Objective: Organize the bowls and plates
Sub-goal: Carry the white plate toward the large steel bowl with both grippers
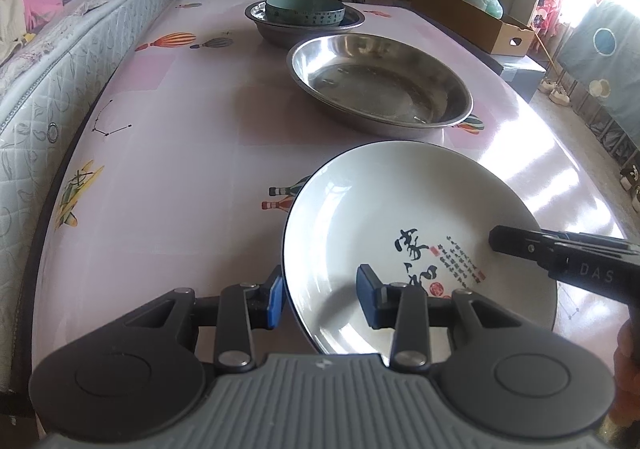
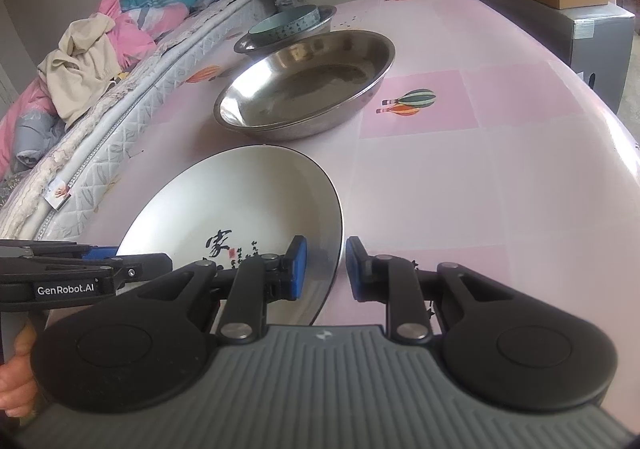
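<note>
Nearest the person, on the pink table (image 1: pixel 168 153), sits the white plate (image 1: pixel 380 217), with both grippers straddling opposite rims. Neither grip looks closed: the left gripper (image 1: pixel 320 299) has one pad outside the rim and one over the plate's inside, with a gap to the inner pad, and the right gripper (image 2: pixel 326 269) shows a sliver of daylight between its outer pad and the edge. Just beyond lies the steel pan (image 1: pixel 380 85), then a teal bowl (image 1: pixel 304 11) nested in a steel basin (image 1: pixel 280 35). I'd say the plate is about to be lifted; both must first pinch the rim, then rise together, level.
</note>
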Demonstrator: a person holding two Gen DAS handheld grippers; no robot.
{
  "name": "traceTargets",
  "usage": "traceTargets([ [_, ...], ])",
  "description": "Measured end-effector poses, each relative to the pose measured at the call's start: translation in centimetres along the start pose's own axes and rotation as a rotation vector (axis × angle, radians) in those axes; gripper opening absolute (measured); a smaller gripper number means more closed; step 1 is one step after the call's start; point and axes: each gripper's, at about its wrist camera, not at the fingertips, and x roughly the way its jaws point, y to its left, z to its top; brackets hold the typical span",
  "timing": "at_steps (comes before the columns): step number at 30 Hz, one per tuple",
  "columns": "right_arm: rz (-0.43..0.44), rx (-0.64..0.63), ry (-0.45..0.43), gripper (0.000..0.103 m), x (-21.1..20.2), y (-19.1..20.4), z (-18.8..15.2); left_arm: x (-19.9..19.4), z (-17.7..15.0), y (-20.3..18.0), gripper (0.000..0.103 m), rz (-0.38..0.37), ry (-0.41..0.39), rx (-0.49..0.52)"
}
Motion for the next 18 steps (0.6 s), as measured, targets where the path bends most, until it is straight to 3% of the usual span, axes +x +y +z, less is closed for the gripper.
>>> traceTargets([
  [18, -0.003, -0.018, -0.032, 0.021, 0.93, 0.44, 0.25, 0.66, 1.07, -0.92, 0.038, 0.072, -0.003, 0.023],
])
